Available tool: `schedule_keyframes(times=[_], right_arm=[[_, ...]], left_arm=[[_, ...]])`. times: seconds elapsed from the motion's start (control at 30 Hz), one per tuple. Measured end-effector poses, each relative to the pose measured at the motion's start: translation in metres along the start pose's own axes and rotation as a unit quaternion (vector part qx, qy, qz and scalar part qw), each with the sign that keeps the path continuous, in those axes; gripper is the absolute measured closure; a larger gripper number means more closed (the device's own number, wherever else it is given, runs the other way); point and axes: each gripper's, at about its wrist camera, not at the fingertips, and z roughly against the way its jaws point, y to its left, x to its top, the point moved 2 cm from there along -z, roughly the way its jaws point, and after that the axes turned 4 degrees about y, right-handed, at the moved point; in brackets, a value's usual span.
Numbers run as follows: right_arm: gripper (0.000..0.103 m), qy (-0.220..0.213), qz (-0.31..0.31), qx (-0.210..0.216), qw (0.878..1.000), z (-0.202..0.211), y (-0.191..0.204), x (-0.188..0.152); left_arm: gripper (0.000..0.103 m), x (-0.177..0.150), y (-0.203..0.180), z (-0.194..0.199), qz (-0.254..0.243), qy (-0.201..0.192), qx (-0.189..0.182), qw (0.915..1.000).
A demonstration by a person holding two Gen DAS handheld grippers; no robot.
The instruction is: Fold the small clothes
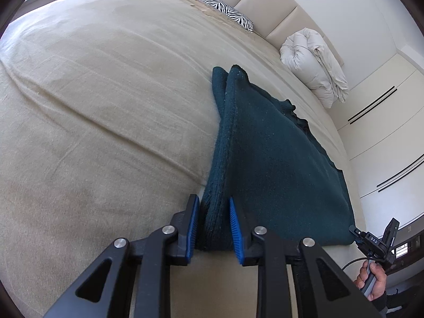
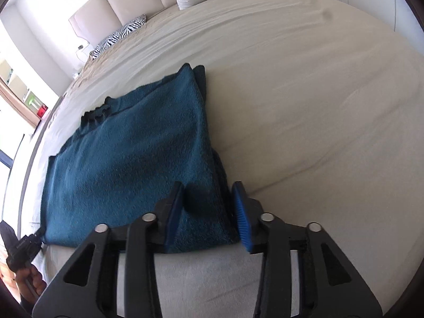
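A dark teal knitted garment (image 1: pixel 278 159) lies folded flat on the beige bed sheet (image 1: pixel 106 106). In the left wrist view its thick folded left edge runs between the blue pads of my left gripper (image 1: pixel 212 198); the jaws stand slightly apart around the edge, not squeezing it. In the right wrist view the garment (image 2: pixel 132 159) has its near right corner between the pads of my right gripper (image 2: pixel 209 184), with the right-hand pad (image 2: pixel 241 212) just clear of the cloth. Each gripper shows small in the other's view, held by a hand at the garment's opposite near corner.
A zebra-striped pillow (image 1: pixel 225 10) and a bundled white duvet (image 1: pixel 315 63) lie by the padded headboard (image 1: pixel 275 8). White wardrobe doors (image 1: pixel 384 132) stand beyond the bed's far side. Wide beige sheet (image 2: pixel 318 106) spreads to the right of the garment.
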Motion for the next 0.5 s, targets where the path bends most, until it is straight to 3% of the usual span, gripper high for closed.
schedule_keyframes(times=[0.17, 0.5], right_arm=[[0.094, -0.005, -0.035, 0.011, 0.999, 0.003, -0.019, -0.013], [0.097, -0.007, -0.059, 0.023, 0.998, 0.005, -0.031, -0.023]], left_arm=[[0.087, -0.004, -0.001, -0.001, -0.012, 0.007, 0.019, 0.9997], [0.089, -0.005, 0.000, -0.002, -0.017, 0.009, 0.028, 0.9994]])
